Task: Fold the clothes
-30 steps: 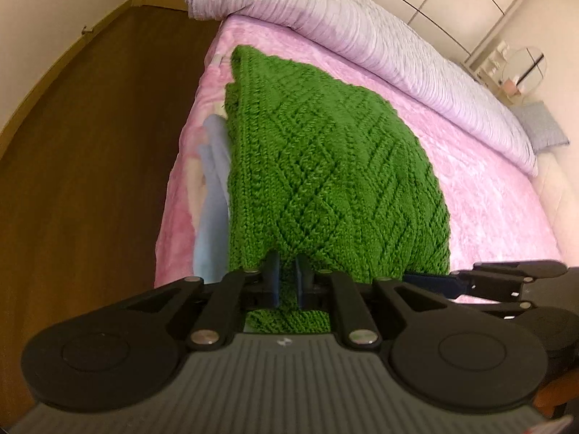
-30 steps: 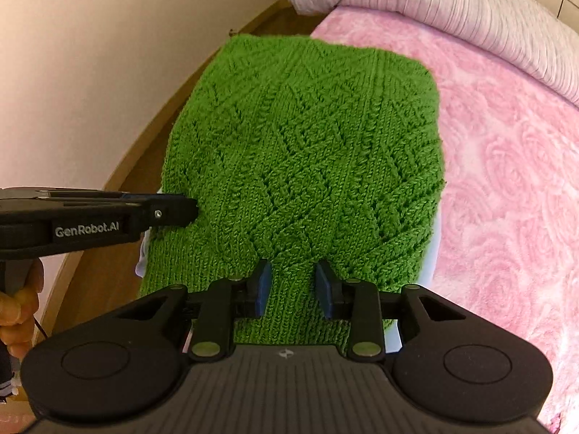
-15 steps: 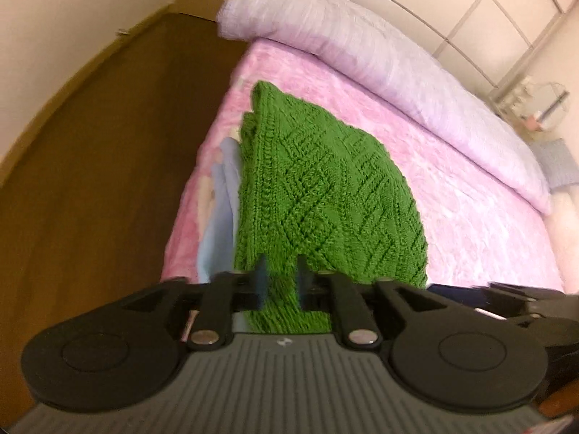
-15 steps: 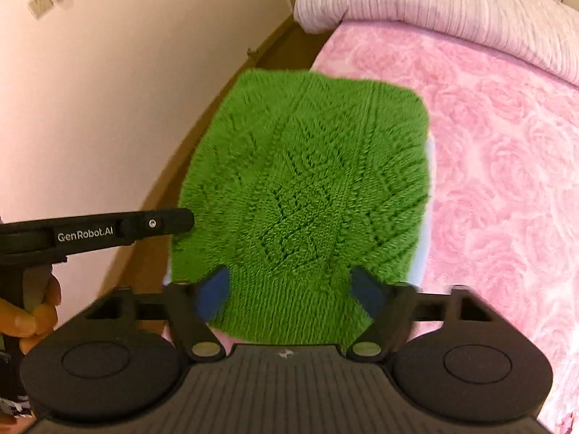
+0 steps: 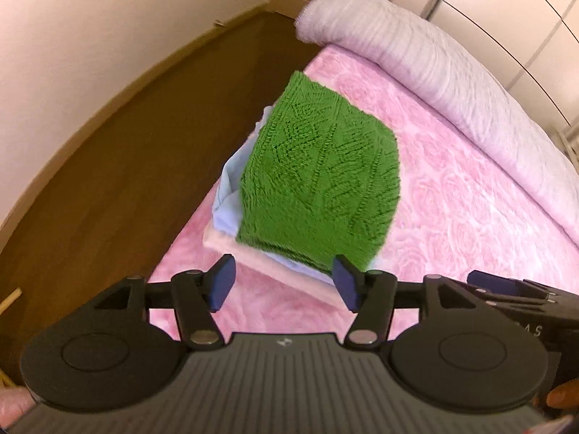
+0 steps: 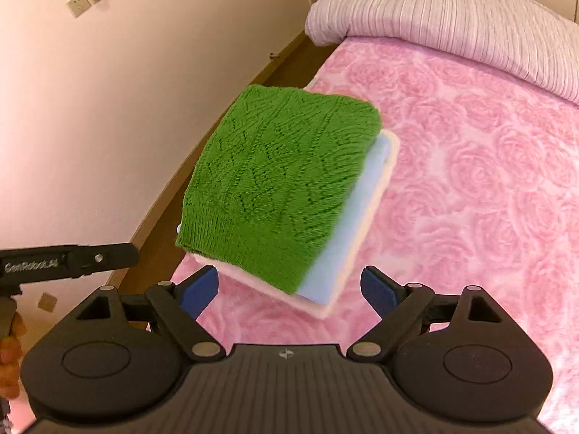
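With the left gripper (image 5: 282,282) and right gripper (image 6: 289,289) both spread wide and empty, the folded green sweater (image 6: 278,188) tops a stack at the bed (image 6: 470,181) edge, where a knock could tip it floorward.

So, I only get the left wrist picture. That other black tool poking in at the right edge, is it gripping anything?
Observer: No. The right gripper is wide open with nothing between its fingers. The green sweater lies beyond it, on top of the pile.
Operator: The wall looks bare to me. Is it?
Observer: Not from the right wrist view. It shows a socket plate high on the wall.
Operator: And who holds my tool?
Observer: Only fingers show: a hand at the left edge of the right wrist view, below the left gripper.
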Demonstrator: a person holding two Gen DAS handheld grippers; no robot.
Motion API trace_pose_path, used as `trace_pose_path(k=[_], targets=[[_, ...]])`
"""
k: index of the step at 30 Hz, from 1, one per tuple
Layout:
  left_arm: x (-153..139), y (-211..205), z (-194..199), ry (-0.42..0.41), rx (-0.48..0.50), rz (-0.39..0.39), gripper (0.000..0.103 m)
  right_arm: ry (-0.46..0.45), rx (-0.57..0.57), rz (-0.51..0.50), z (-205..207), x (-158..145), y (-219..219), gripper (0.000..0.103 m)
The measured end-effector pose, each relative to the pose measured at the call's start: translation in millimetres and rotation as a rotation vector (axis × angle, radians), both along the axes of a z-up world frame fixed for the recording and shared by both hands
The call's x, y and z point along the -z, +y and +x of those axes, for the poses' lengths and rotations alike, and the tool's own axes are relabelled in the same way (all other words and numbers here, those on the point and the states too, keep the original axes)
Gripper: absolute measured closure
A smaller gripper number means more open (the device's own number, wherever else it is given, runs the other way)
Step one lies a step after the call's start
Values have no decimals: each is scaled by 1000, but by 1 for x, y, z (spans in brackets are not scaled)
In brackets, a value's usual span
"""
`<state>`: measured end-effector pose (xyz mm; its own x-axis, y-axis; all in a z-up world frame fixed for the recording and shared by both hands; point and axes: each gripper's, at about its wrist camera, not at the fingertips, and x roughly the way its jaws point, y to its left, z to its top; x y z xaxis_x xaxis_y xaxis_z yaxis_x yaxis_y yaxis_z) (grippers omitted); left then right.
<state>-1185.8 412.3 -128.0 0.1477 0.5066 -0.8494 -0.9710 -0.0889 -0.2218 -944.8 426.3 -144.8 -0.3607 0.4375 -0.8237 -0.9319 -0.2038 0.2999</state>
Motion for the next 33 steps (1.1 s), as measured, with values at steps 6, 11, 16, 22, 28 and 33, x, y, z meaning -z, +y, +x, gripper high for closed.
trace_pose_path(k=[6,11,16,22,28,33], targets=[[-40,-49,55,30,-78,35,37,-2,-47,26,46,-28,-20,14],[-66,-82,107,76,-134,70,33,-12,-89,41,83,-44,-29,14],[-80,-104,149,122,-185,85,26,-17,-122,48,116,-56,-35,14],[-93,-130,196,181,-256,93,18,-25,-175,53,146,-61,-47,14],[-96,-152,231,238,-322,82,12,-50,-241,68,172,-64,-62,14],[-94,-163,252,261,-376,81,4,-73,-284,80,186,-65,-67,14]])
